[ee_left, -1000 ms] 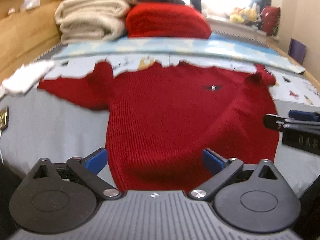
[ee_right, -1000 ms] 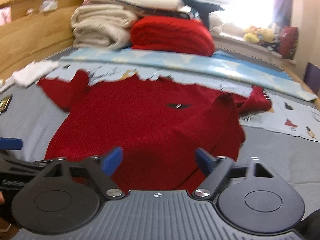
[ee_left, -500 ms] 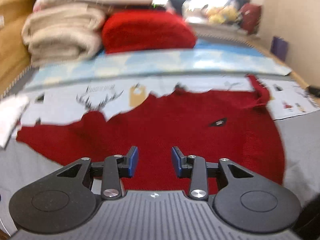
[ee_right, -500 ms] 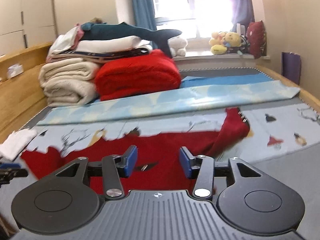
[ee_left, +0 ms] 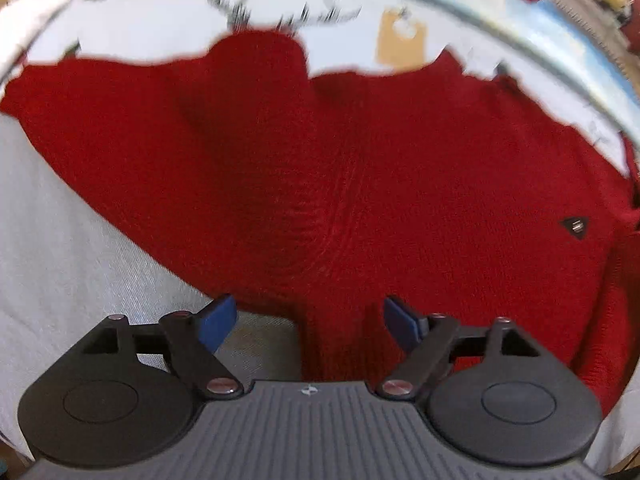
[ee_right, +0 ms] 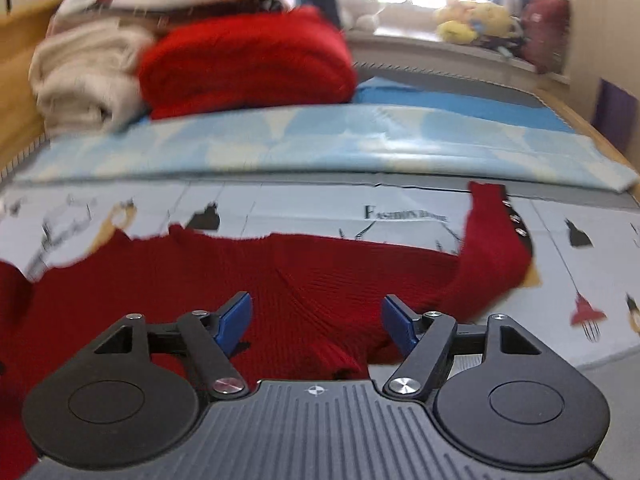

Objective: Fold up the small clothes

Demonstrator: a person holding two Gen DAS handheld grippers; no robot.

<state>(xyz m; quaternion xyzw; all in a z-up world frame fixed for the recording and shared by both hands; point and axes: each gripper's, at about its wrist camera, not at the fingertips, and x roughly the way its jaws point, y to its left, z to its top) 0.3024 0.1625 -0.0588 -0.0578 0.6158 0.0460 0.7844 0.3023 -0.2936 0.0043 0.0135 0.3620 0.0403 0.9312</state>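
Note:
A small red knit sweater (ee_left: 360, 184) lies spread on the bed, with a dark badge (ee_left: 575, 226) on its chest. In the left wrist view my left gripper (ee_left: 308, 322) points steeply down over the armpit where the left sleeve (ee_left: 120, 120) joins the body; its jaws are opening and the blue pads hold nothing. In the right wrist view my right gripper (ee_right: 316, 322) hovers over the sweater (ee_right: 240, 280) near its right side. Its jaws are opening too, with cloth below them but not pinched. The right sleeve (ee_right: 492, 248) lies bent up, its cuff with small buttons.
A printed sheet (ee_right: 320, 208) and a pale blue blanket (ee_right: 320, 144) lie beyond the sweater. Stacked at the head are cream blankets (ee_right: 84, 80), a folded red knit (ee_right: 248, 60) and soft toys (ee_right: 472, 20). Wooden bed rails run along both sides.
Both grippers moved from the sweater's hem toward its shoulders, narrowing their jaws midway and spreading them again. The left gripper tipped steeply downward over the left armpit.

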